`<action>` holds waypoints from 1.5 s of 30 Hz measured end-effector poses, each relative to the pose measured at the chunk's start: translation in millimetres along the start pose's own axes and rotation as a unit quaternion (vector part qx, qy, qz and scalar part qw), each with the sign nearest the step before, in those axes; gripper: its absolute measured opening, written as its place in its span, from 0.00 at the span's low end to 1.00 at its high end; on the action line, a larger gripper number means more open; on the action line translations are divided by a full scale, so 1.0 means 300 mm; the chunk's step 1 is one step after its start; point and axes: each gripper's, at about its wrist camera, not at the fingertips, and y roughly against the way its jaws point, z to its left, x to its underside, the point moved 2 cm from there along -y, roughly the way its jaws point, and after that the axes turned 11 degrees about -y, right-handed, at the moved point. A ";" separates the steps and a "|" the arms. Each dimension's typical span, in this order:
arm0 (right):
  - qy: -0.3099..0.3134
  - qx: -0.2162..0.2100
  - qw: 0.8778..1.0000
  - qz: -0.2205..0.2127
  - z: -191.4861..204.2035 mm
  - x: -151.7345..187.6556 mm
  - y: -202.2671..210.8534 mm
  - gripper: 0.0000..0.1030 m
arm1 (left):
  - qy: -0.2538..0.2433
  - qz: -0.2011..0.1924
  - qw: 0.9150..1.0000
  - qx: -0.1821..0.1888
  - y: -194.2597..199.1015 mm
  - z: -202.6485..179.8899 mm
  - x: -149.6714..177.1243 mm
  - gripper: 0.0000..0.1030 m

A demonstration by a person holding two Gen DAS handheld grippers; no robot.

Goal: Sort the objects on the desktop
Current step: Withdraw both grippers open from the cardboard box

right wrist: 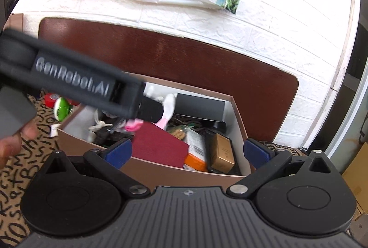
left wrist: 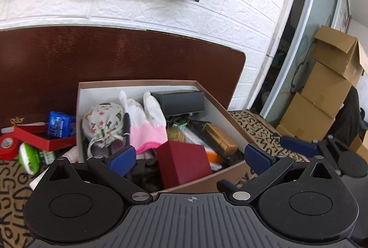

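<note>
A brown cardboard box (left wrist: 138, 82) with white inner walls stands on a letter-patterned cloth. Packed inside are white-and-pink gloves (left wrist: 145, 119), a patterned drawstring pouch (left wrist: 103, 121), a dark grey box (left wrist: 181, 101), a maroon box (left wrist: 184, 160) and a gold box (left wrist: 220, 138). My left gripper (left wrist: 191, 159) hovers open over the box's near side with nothing between its blue pads. My right gripper (right wrist: 187, 152) is open and empty just before the box's front wall (right wrist: 161, 169). The maroon box (right wrist: 158, 146) and gold box (right wrist: 222, 152) lie beyond it. The left gripper's black body (right wrist: 76, 80) crosses the upper left of the right wrist view.
Left of the box lie a red lid (left wrist: 41, 137), a blue packet (left wrist: 61, 125), a red tape roll (left wrist: 8, 146) and a green-and-white object (left wrist: 30, 158). A dark wooden board (left wrist: 115, 52) backs the box. Cardboard cartons (left wrist: 322, 96) are stacked at far right.
</note>
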 end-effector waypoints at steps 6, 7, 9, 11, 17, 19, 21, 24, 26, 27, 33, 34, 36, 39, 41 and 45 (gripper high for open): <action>-0.013 -0.011 1.000 -0.013 0.053 0.011 0.067 1.00 | -0.004 -0.005 1.000 -0.002 0.092 0.009 0.044 1.00; -0.014 -0.013 1.000 -0.015 0.064 0.014 0.079 1.00 | -0.005 -0.006 1.000 -0.004 0.107 0.011 0.052 1.00; -0.019 -0.018 1.000 -0.017 0.089 0.022 0.102 1.00 | -0.008 -0.008 1.000 -0.007 0.145 0.019 0.075 1.00; -0.024 -0.024 0.999 -0.018 0.116 0.031 0.124 1.00 | -0.009 -0.010 1.000 -0.009 0.191 0.033 0.110 1.00; -0.046 -0.064 0.997 -0.014 0.232 0.089 0.183 1.00 | -0.008 -0.017 0.999 -0.032 0.329 0.105 0.273 1.00; -0.041 -0.077 0.996 -0.005 0.285 0.117 0.188 1.00 | 0.009 -0.009 0.999 -0.041 0.360 0.142 0.322 1.00; -0.038 -0.089 0.995 0.003 0.339 0.143 0.191 1.00 | 0.023 -0.007 0.998 -0.049 0.397 0.176 0.373 1.00; -0.036 -0.106 0.994 0.013 0.418 0.177 0.187 1.00 | 0.033 -0.007 0.997 -0.065 0.449 0.226 0.437 1.00; -0.033 -0.117 0.992 0.020 0.472 0.199 0.183 1.00 | 0.044 -0.007 0.996 -0.071 0.482 0.260 0.476 1.00; -0.033 -0.121 0.992 0.023 0.497 0.208 0.178 1.00 | 0.051 -0.006 0.996 -0.071 0.493 0.276 0.488 1.00; -0.038 -0.141 0.988 0.042 0.609 0.239 0.146 1.00 | 0.077 -0.008 0.994 -0.082 0.538 0.368 0.551 1.00; -0.038 -0.140 0.988 0.042 0.627 0.242 0.139 1.00 | 0.078 -0.009 0.994 -0.083 0.539 0.383 0.554 1.00; -0.043 -0.141 0.988 0.045 0.656 0.246 0.118 1.00 | 0.073 -0.012 0.994 -0.083 0.536 0.410 0.559 1.00; -0.050 -0.143 0.987 0.055 0.698 0.253 0.074 1.00 | 0.062 -0.015 0.994 -0.087 0.518 0.462 0.556 1.00; -0.050 -0.138 0.987 0.060 0.726 0.260 0.040 1.00 | 0.062 -0.014 0.994 -0.088 0.501 0.501 0.554 1.00; -0.058 -0.127 0.987 0.077 0.763 0.276 -0.031 1.00 | 0.064 -0.004 0.994 -0.086 0.457 0.572 0.558 1.00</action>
